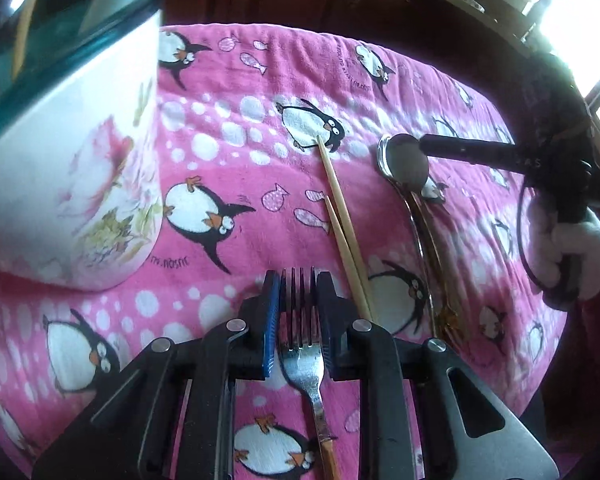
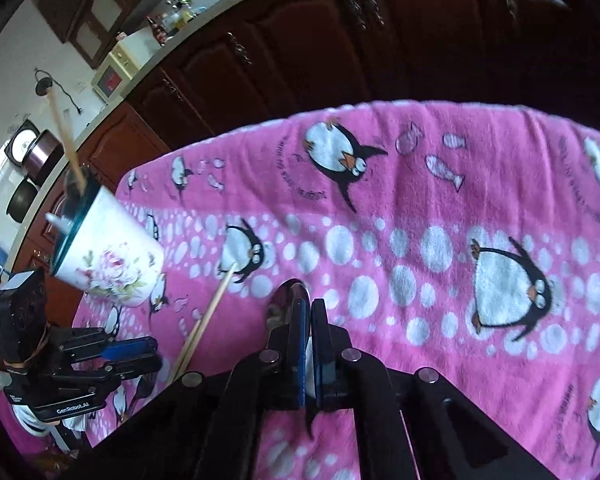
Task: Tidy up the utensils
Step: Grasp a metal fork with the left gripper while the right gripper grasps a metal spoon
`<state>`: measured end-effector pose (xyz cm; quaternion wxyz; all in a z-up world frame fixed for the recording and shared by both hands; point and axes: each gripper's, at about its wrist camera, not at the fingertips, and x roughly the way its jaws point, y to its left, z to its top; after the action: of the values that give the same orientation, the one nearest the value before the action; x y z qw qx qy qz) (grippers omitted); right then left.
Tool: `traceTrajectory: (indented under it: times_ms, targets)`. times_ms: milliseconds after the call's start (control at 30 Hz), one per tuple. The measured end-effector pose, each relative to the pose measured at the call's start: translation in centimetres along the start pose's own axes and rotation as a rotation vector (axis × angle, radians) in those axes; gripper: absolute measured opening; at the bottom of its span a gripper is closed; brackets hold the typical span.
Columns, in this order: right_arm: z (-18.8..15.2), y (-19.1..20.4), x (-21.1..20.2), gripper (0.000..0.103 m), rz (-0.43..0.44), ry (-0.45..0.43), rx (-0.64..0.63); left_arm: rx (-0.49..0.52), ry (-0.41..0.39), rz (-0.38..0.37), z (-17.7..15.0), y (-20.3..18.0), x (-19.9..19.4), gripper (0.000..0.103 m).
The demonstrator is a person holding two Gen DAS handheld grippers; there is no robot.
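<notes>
Gripping one metal fork (image 1: 302, 344) by its four tines, the left tongs (image 1: 298, 284) sit low over a fuzzy pink penguin-print blanket (image 1: 228, 152) covering the table. Two slim wooden chopsticks (image 1: 342, 220) lie just beside them. The right tongs (image 2: 311, 312) are closed nearly together beside a shiny round spoon (image 1: 404, 156). One flowered ceramic cup (image 1: 84, 168) stands near the left edge.
</notes>
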<state>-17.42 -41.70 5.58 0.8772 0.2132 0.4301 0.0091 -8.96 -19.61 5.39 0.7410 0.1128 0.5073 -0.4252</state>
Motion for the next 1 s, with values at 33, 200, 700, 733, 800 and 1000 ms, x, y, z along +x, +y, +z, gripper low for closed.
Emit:
traceTrajectory:
  times_ms: [33, 200, 700, 733, 800, 1000]
  targets:
    - [-0.1, 0.3, -0.7, 0.002, 0.006, -0.014, 0.002, -0.013, -0.001, 0.002, -0.1, 0.1, -0.4, 0.017]
    - [-0.6, 1.0, -2.4, 0.002, -0.001, -0.037, -0.008, -0.018, -0.054, 0.03, -0.9, 0.1, -3.0, 0.017]
    - [-0.4, -0.7, 2.0, 0.003, -0.039, 0.024, 0.055, -0.039, -0.201, 0.03, -0.7, -1.1, -9.9, 0.016]
    - [-0.5, -0.6, 1.1, 0.001, -0.024, -0.001, 0.061, -0.038, -0.211, 0.029, -0.8, -1.2, -10.5, 0.016]
    - [-0.7, 0.0, -1.0, 0.001, -0.018, -0.046, 0.048, -0.038, -0.228, 0.027, -0.8, -1.2, -11.2, 0.016]
    - [-1.0, 1.3, -5.4, 0.0, -0.005, -0.098, 0.014, -0.038, -0.271, 0.024, -0.9, -1.7, -12.7, 0.015]
